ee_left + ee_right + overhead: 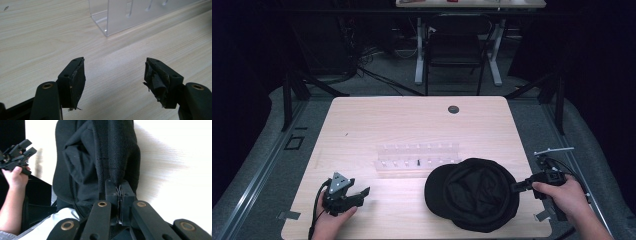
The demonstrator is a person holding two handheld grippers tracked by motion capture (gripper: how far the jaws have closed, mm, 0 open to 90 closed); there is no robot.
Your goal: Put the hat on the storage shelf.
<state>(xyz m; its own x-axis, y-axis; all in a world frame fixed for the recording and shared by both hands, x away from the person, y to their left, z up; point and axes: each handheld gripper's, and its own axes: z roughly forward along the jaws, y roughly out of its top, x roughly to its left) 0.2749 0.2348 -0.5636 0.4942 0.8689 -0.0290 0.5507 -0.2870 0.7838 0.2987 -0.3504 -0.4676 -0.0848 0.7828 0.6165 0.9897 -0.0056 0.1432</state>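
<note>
While the right claw (119, 192) pinched the rim of a black cap (474, 192) lying upside down at the worktop's (412, 120) near right, the left claw (115, 75) rested spread and empty near left, just before a clear acrylic rack (417, 157).

Clear rack (130, 15) cut off by left gripper view's top edge
</note>
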